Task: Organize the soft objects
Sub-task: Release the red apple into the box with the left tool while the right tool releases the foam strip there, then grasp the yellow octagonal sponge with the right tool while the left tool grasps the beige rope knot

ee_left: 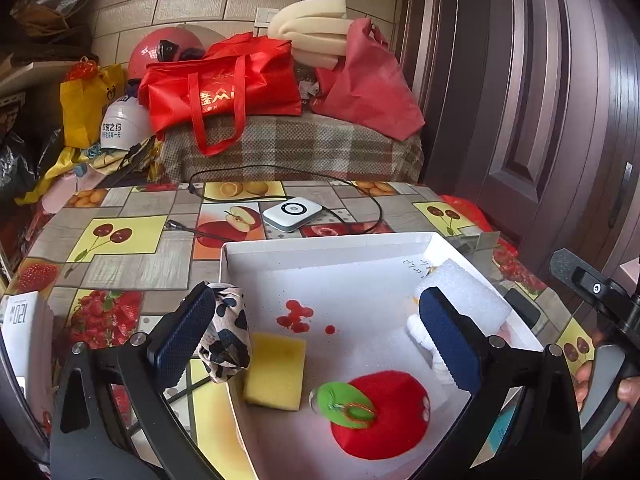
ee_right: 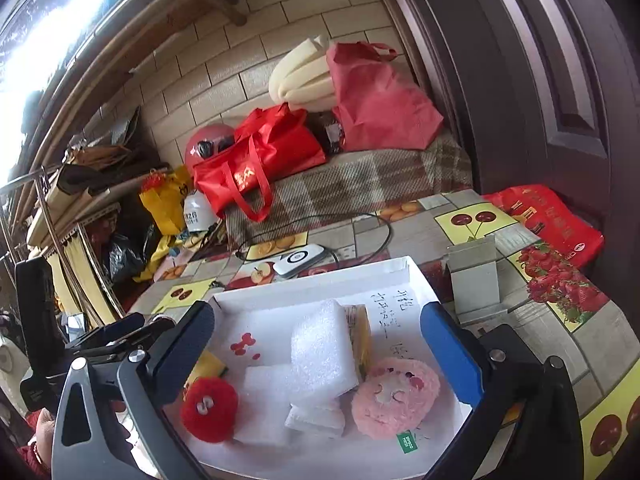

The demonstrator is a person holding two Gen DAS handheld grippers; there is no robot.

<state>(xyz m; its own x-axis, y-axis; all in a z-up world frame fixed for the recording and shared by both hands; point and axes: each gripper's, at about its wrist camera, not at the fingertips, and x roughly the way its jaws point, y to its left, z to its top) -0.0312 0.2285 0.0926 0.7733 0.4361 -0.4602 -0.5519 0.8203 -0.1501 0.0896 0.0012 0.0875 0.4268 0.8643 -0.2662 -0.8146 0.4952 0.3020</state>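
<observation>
A table under a fruit-print oilcloth (ee_left: 120, 236) carries a shallow white tray (ee_left: 320, 242), and both grippers lean down over the tray's near side from the person's end. The left gripper (ee_left: 316, 336) tilts downward with its jaws spread wide and nothing pressed between the pads; a cow-print cloth pouch (ee_left: 226, 336) hangs at the tray's left rim, just beside the inner face of the left finger, though contact cannot be told. The right gripper (ee_right: 320, 354) points more nearly level, its jaws equally wide and empty, framing the tray's contents from the other side; part of the hand (ee_left: 624, 390) that carries it shows at the right edge of the left wrist view. Inside the tray, a white foam block (ee_right: 324, 352) stands tilted near the middle above a flatter foam sheet (ee_right: 266, 400). A red plush apple (ee_left: 384, 416) with a green leaf lies at the near side, a pink plush round (ee_right: 394, 396) sits to the right of the foam, and a yellow sponge (ee_left: 276, 370) lies flat near the left wall.
</observation>
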